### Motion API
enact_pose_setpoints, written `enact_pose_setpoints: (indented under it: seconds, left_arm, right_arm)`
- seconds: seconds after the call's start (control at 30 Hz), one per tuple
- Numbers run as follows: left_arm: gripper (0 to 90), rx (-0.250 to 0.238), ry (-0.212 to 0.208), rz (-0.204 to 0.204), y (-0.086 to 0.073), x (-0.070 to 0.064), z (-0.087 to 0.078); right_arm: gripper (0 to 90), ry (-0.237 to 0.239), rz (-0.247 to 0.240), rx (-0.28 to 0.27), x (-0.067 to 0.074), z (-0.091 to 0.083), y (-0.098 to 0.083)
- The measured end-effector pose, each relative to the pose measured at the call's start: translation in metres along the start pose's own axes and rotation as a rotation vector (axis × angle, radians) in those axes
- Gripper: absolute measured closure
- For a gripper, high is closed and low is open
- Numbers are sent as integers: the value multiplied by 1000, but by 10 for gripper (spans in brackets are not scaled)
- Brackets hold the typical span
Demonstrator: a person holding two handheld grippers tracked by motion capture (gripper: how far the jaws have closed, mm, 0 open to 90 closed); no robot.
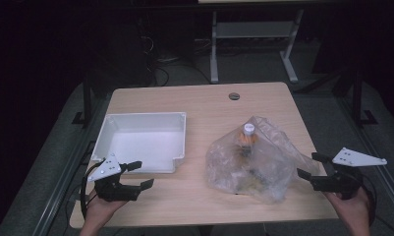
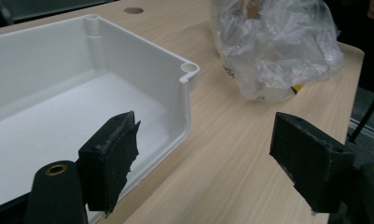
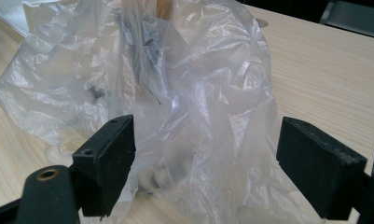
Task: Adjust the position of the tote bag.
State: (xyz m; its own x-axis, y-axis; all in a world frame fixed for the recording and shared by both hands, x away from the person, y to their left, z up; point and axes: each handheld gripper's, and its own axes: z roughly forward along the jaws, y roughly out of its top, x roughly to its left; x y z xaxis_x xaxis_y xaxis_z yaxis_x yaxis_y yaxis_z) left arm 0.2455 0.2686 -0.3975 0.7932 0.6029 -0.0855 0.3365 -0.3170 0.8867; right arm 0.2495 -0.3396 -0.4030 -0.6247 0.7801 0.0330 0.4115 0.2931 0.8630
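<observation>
A crumpled clear plastic bag lies on the right half of the wooden table, with a white-capped bottle and other items dimly visible inside. An empty white plastic tray sits to its left. My left gripper hovers open at the tray's near right corner, and in the left gripper view the tray and the bag lie ahead of it. Just right of the bag, my right gripper is open, and in its own view the bag looms close in front of the jaws.
A small round grommet hole sits near the table's far edge. Beyond the table stand a white metal frame and cables on a dark floor. Bare wood lies along the table's near edge.
</observation>
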Motion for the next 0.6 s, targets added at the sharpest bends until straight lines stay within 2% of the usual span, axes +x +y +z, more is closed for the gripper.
enact_pose_setpoints:
  seconds: [0.2, 0.3, 0.5, 0.6]
  left_arm:
    - [231, 1, -42, 31, 3, -4, 1]
    - [230, 13, -45, 46, 5, -6, 2]
    - [230, 21, -79, 54, 12, -8, 7]
    - [231, 45, -97, 77, 18, -10, 10]
  right_arm:
    - [186, 0, -4, 1, 1, 1, 0]
    - [186, -3, -8, 6, 1, 2, 0]
    - [185, -3, -6, -2, 1, 2, 1]
    - [184, -5, -6, -1, 1, 3, 1]
